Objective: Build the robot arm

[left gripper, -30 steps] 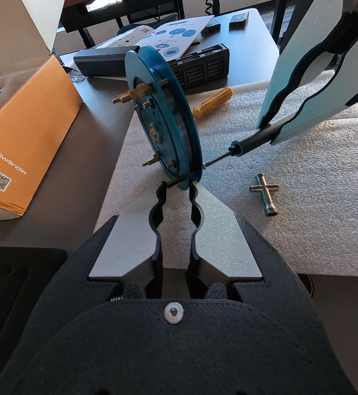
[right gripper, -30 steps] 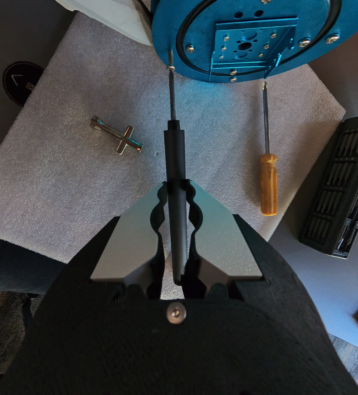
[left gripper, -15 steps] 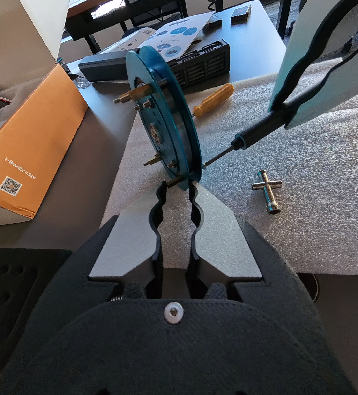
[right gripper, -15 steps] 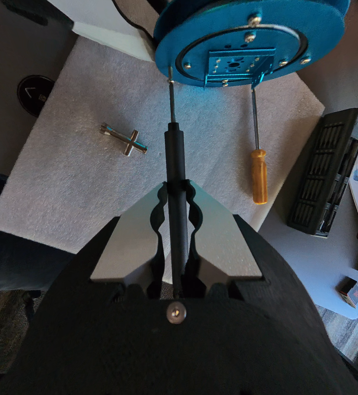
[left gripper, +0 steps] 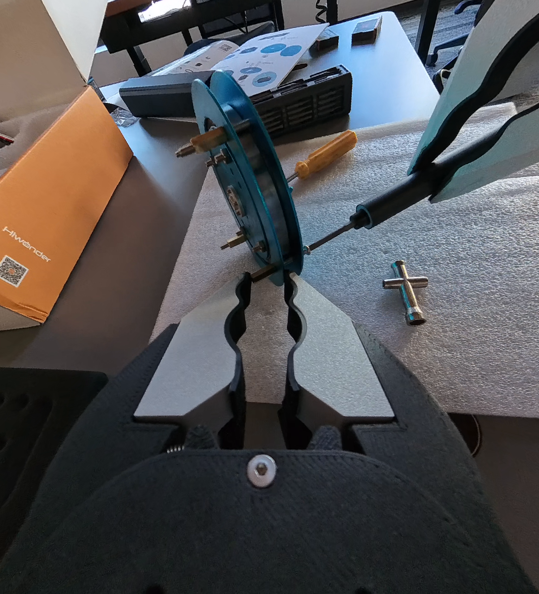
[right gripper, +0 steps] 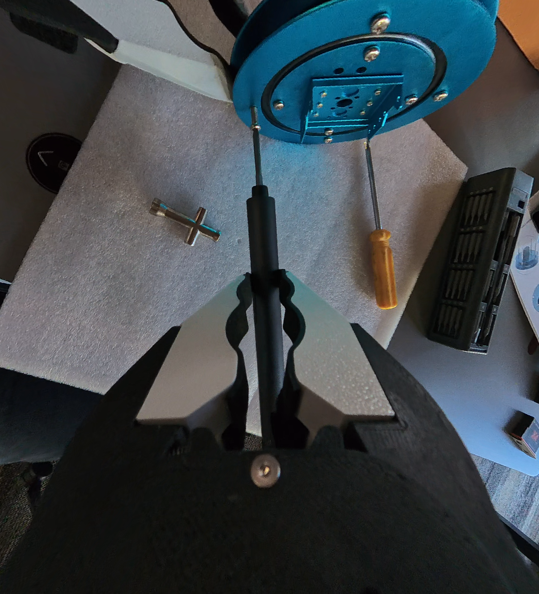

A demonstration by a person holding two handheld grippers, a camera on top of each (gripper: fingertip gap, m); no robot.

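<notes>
A blue round metal plate assembly (left gripper: 255, 193) with brass standoffs stands on edge on a white foam mat (left gripper: 422, 321). My left gripper (left gripper: 266, 278) is shut on its lower rim and holds it upright. My right gripper (right gripper: 265, 276) is shut on a black screwdriver (right gripper: 261, 231). The screwdriver's tip sits on a screw (right gripper: 255, 125) that sticks out of the plate's (right gripper: 358, 64) edge. The right gripper and black screwdriver (left gripper: 390, 205) also show at the upper right of the left wrist view, with the tip at the screw (left gripper: 306, 249).
A silver cross wrench (left gripper: 406, 289) (right gripper: 188, 223) and an orange-handled screwdriver (left gripper: 326, 154) (right gripper: 382, 273) lie on the mat. A black bit case (right gripper: 474, 257), a printed sheet (left gripper: 261, 61) and an orange cardboard box (left gripper: 43, 205) lie on the grey table around it. There is about 11 cm between the tips of the two grippers. My right tips are roughly 20 cm from the black bit case (right gripper: 474, 257). Look for it in the left wrist view (left gripper: 276, 113) too.
My right gripper has pulled back and risen, tilting the black screwdriver more steeply while its tip stays on the screw. My left gripper holds the plate as before.
</notes>
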